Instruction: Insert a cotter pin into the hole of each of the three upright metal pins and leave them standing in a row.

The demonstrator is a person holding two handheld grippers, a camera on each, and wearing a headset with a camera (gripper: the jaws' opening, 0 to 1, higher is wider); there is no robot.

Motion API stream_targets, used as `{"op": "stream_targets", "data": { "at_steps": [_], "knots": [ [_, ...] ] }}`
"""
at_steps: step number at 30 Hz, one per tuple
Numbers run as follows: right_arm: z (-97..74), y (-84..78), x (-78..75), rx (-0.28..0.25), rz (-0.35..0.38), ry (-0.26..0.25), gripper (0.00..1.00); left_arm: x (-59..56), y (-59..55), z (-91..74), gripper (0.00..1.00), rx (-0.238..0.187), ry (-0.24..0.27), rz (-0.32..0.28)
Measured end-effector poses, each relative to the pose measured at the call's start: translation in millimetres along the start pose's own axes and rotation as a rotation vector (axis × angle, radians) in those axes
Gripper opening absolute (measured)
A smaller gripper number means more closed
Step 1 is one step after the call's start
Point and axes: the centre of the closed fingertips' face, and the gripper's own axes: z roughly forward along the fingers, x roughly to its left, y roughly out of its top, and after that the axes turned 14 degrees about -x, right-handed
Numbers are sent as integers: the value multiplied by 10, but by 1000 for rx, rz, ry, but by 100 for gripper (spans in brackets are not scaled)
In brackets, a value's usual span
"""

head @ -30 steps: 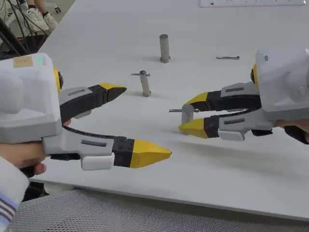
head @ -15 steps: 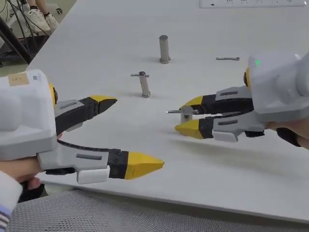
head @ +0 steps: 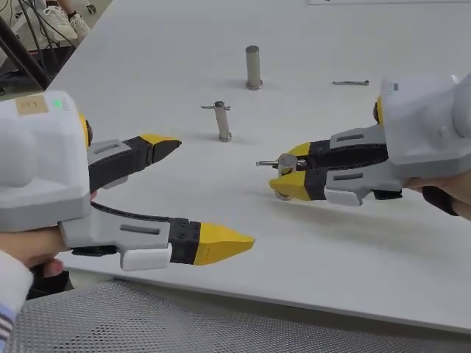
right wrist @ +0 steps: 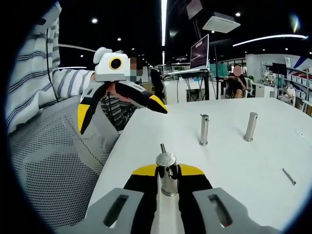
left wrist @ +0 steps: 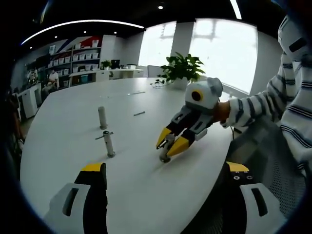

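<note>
Gripping the nearest metal pin (head: 286,163), cotter pin (head: 263,163) through it, the fingers of our right gripper (head: 285,176) are clenched, down at the counter (head: 368,243). We should set it plumb, in line with the middle pin (head: 223,121) and far pin (head: 253,68), loosening gently. The left gripper (head: 210,190) hangs with fingers released.

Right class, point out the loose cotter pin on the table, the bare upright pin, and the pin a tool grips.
loose cotter pin (head: 350,82), head view, middle of its shaft.
bare upright pin (head: 252,66), head view, halfway up its body.
gripped pin (right wrist: 166,160), right gripper view, its round top.
</note>
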Motion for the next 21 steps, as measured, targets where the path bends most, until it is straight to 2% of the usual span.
{"op": "stream_targets", "data": {
  "at_steps": [2,4,7,12,21],
  "knots": [
    [-1,4,3,2,-4,-2,10,3,7,-2,99,-2,2,-1],
    [3,21,-31,-10,11,-33,9,0,5,-3,99,0,3,-5],
    [-2,32,-52,-20,18,-46,9,12,-24,-13,95,12,13,-20],
    [-14,39,-109,-7,5,-62,8,53,-7,-23,96,10,36,-18],
    [-46,67,-399,15,-23,-109,8,69,-26,-47,97,23,45,-19]
  ]
}}
